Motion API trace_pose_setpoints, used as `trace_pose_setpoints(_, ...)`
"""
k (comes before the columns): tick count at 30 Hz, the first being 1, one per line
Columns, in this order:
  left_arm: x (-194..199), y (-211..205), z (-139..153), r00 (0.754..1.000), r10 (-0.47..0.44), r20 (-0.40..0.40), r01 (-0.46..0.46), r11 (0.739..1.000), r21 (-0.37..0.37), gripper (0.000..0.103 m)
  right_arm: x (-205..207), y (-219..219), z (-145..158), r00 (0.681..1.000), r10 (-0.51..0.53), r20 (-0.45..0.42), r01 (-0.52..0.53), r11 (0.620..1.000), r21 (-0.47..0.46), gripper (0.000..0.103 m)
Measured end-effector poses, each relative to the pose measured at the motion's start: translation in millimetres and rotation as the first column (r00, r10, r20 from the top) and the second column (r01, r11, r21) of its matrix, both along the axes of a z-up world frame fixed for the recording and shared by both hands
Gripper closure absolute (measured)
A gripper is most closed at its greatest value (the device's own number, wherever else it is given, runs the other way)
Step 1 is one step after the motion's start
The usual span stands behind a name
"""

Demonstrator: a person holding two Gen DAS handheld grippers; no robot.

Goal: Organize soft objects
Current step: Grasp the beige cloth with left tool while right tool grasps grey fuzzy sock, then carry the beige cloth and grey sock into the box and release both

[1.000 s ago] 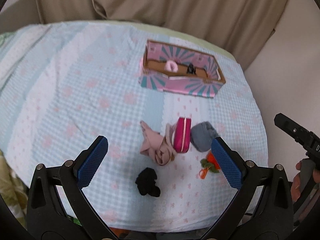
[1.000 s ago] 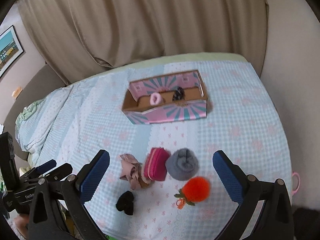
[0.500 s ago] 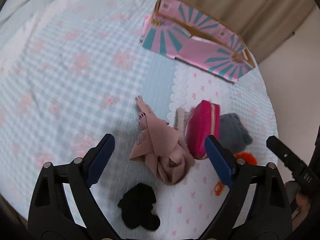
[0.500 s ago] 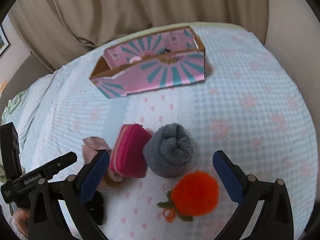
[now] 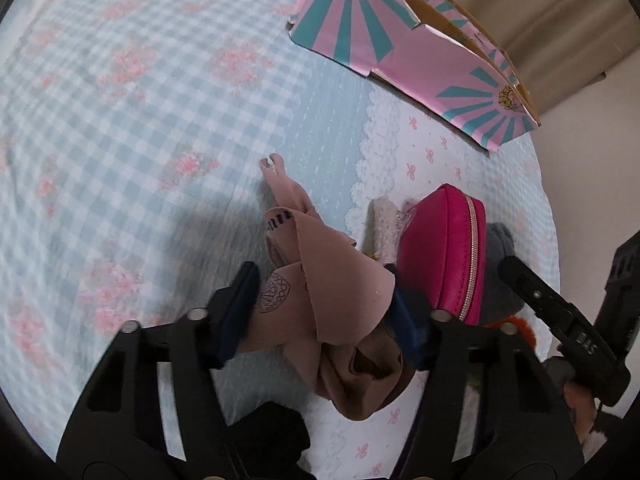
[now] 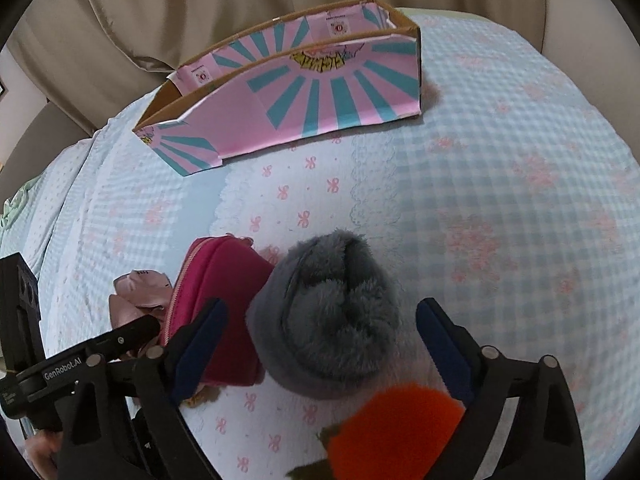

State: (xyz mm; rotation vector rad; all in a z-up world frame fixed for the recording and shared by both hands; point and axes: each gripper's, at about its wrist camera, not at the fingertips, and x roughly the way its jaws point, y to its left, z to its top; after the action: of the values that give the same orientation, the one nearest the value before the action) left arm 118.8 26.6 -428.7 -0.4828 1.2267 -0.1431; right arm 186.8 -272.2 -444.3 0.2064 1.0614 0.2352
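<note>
My left gripper (image 5: 326, 312) has its blue pads on both sides of a crumpled beige-pink cloth (image 5: 320, 288) on the bedspread and is closing on it. A magenta zip pouch (image 5: 444, 252) lies just right of the cloth. My right gripper (image 6: 320, 340) is open, its pads on either side of a grey fuzzy bundle (image 6: 328, 316). An orange plush carrot (image 6: 396, 432) lies under it, near the camera. The pouch also shows in the right wrist view (image 6: 216, 300), as does the cloth (image 6: 136, 292).
A pink and teal cardboard box (image 6: 296, 92) stands open at the far side of the bed; it also shows in the left wrist view (image 5: 404, 48). A black soft item (image 5: 272, 428) lies below the left gripper. Beige curtains (image 6: 200, 4) hang behind.
Both grippers have come down close to the bed. The left jaws have narrowed around the beige-pink cloth. The right jaws now straddle the grey bundle.
</note>
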Motion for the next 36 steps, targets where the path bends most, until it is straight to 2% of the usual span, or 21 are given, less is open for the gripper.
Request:
trace_pose_setpoints(2,1,0,-3,1.000,0.003,-0.007,-0.003,1.000,-0.009,0.067,4,1,-5,1.000,-0.002,-0.011,0.002,1.000,0.001,0.020)
trace_pose_setpoints(3,1,0,-4,1.000,0.004,-0.012,-0.004,1.000,-0.018,0.069,5,1,-7,1.000,-0.007,-0.016,0.006,1.000,-0.005,0.022)
trace_pose_setpoints(5,2,0,-6,1.000,0.006,-0.019,-0.006,1.000,-0.020,0.074,8,2,-11,0.999,-0.013,-0.030,0.013,1.000,-0.010,0.034)
trace_pose_setpoints(11,2,-4,-2,1.000,-0.018,-0.010,0.018,1.000,0.007,0.080,8,5,-14,0.999,-0.029,-0.036,0.028,0.999,-0.029,0.050)
trace_pose_setpoints(17,-1,3,11,1.000,-0.002,0.014,0.002,1.000,-0.001,0.081,5,5,-6,0.999,-0.039,-0.027,0.038,0.999,-0.040,0.057)
trace_pose_setpoints(21,-3,8,24,1.000,-0.002,0.027,0.001,1.000,0.009,0.081,1,2,8,0.998,-0.056,-0.011,0.056,0.998,-0.037,0.057)
trace_pose_setpoints(28,-11,16,70,0.998,0.009,0.060,-0.010,1.000,0.020,0.081,-12,-1,53,0.997,-0.078,0.016,0.079,0.996,-0.034,0.059)
trace_pose_setpoints(36,-27,13,167,0.986,-0.043,0.159,0.028,0.995,0.096,0.081,-41,-3,142,0.989,-0.117,0.090,0.121,0.992,-0.042,0.059)
